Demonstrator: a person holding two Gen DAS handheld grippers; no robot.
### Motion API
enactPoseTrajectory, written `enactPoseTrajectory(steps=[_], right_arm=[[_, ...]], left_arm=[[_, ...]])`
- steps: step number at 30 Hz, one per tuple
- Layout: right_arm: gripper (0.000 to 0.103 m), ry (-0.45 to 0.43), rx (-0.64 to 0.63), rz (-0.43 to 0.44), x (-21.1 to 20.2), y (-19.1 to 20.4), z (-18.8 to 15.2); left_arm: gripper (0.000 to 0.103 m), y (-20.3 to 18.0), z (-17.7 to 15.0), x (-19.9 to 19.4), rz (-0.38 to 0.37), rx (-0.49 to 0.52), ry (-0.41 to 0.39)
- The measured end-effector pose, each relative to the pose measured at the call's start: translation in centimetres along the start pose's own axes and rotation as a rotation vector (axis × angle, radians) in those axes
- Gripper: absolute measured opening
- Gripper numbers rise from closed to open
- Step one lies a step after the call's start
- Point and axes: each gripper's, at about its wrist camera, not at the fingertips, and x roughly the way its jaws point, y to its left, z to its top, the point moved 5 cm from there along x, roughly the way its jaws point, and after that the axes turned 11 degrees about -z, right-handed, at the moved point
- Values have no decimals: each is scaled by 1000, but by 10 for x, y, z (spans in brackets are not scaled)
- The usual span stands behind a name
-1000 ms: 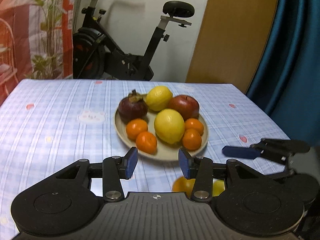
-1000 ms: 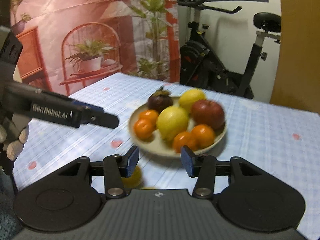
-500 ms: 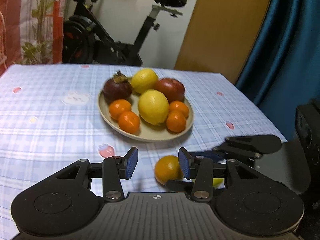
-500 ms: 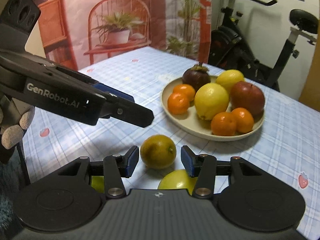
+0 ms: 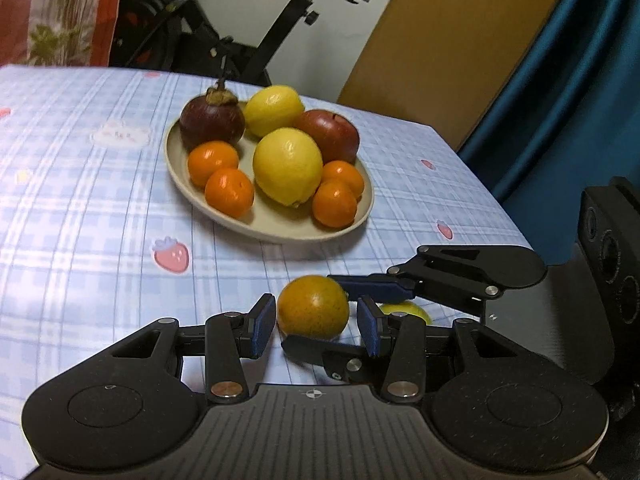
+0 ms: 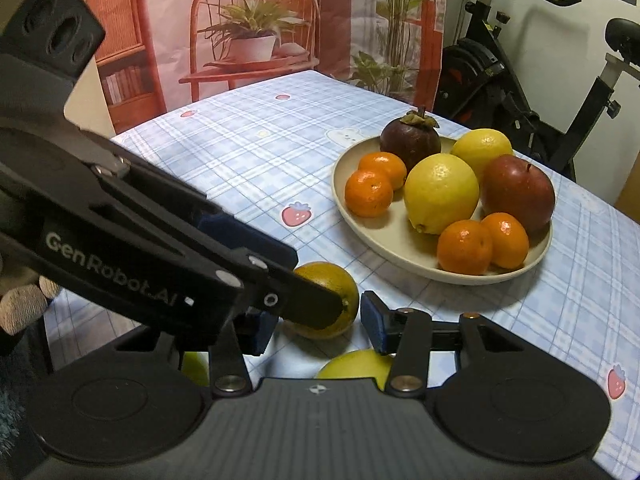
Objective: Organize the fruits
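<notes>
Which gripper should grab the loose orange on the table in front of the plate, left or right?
Left, probably. The left gripper has the orange centred between its open pads; the right gripper sees it off-centre, with the left's finger crossing it.

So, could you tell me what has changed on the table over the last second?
Both grippers came down toward the near table edge. The left gripper now brackets the greenish orange, pads not visibly pressing; the right gripper has closed in on the same fruit from the other side. Nothing has been lifted. The plate and its fruit stayed put.
</notes>
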Motion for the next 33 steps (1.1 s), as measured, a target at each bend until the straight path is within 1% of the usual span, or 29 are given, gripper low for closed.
enactPoseTrajectory(steps=[7, 10, 15, 17, 21, 24, 28, 33], right_arm=[[48, 2, -5, 2, 1, 1, 0], [48, 5, -6, -2, 1, 1, 0], [46, -3, -11, -7, 1, 1, 0], [46, -25, -5, -11, -3, 0, 3], [46, -65, -2, -22, -10, -6, 15], [46, -91, -6, -27, -12, -9, 24], [46, -118, -6, -41, -11, -16, 35], [46, -108, 13, -64, 1, -25, 42]], left_arm=[[47, 8, -3, 3, -16, -50, -7], [44, 7, -3, 4, -18, -47, -10], [44, 3, 0, 0, -12, -28, -19], [44, -1, 5, -3, -8, -8, -37], [44, -5, 17, -9, -15, -1, -85], [44, -11, 29, -13, 10, 52, -105], [44, -11, 44, -9, 18, 79, -111], [44, -5, 59, 5, 23, 74, -93]])
